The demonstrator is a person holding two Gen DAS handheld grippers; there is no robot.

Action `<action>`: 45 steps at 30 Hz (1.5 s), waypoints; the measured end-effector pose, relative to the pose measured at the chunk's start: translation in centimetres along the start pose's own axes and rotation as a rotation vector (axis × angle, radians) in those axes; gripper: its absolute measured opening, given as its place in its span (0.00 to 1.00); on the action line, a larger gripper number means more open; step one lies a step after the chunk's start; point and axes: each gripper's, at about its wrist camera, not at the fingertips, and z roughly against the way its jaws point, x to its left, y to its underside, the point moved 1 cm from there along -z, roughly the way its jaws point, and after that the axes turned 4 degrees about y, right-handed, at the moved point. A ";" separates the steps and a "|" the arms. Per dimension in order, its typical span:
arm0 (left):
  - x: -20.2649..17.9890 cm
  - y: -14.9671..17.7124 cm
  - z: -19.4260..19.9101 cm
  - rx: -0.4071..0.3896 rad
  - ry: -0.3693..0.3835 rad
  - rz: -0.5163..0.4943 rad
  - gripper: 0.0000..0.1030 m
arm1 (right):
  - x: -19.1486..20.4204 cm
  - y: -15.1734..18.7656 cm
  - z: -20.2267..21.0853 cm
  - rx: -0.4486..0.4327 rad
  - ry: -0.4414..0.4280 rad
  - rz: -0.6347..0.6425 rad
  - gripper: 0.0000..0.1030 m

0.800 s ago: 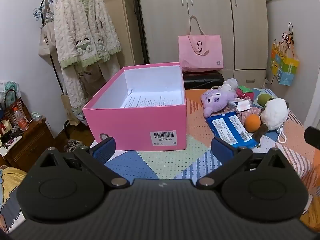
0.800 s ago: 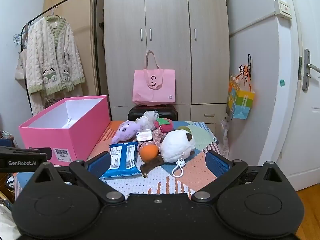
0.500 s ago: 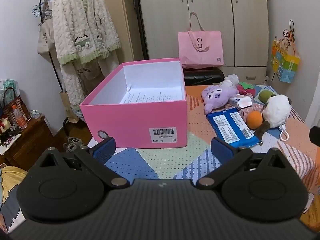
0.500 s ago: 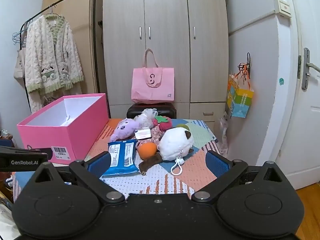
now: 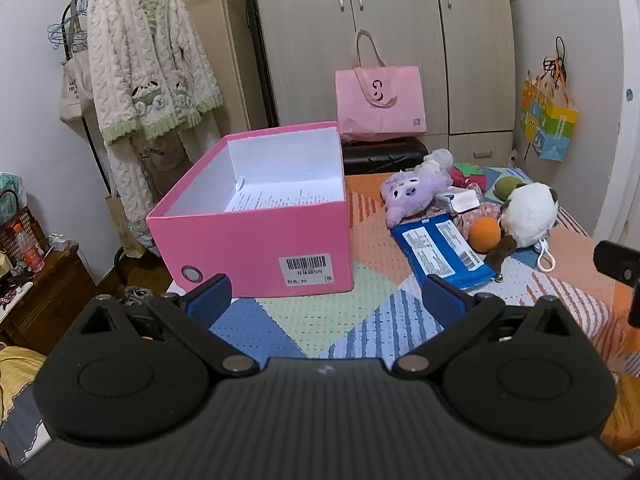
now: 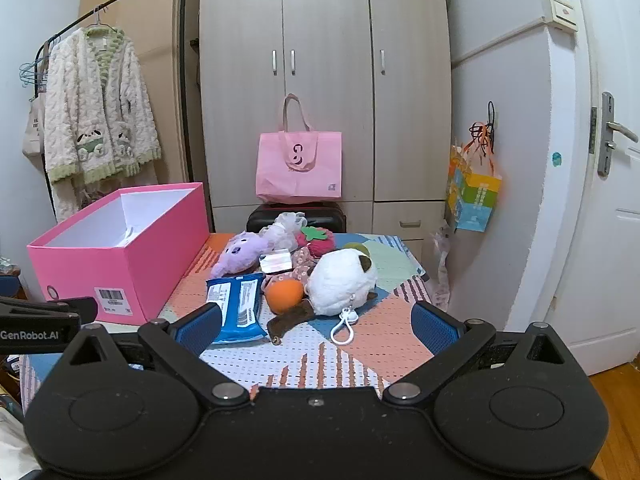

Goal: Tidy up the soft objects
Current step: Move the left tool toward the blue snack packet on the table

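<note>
Left wrist view: left hand-held gripper (image 5: 326,298) has its blue-padded jaws wide apart, nothing between them, hovering over the patchwork-covered counter (image 5: 304,320). Open pink cardboard box (image 5: 256,236) (barcode label on its front) sits just ahead with a printed sheet inside. Soft things lie in a pile right of the box: purple plush toy (image 5: 410,196), blue plastic wipes packet (image 5: 440,250), orange ball (image 5: 484,232), white round plush with keyring clip (image 5: 528,214), red strawberry plush (image 5: 468,174). Right wrist view: right hand-held gripper (image 6: 316,326) also spread wide and empty, aimed at the same pile, white round plush touching the orange ball.
</note>
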 end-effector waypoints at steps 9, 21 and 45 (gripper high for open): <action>-0.1 0.3 -0.3 0.022 -0.022 0.010 1.00 | -0.7 0.2 0.2 -0.002 -0.009 -0.007 0.99; -0.6 0.4 -0.9 0.044 0.001 0.005 1.00 | -1.1 0.5 -0.4 0.012 -0.007 -0.014 0.99; -0.7 0.3 -0.3 0.032 0.015 -0.033 1.00 | -0.8 0.6 0.0 0.003 0.003 0.029 0.99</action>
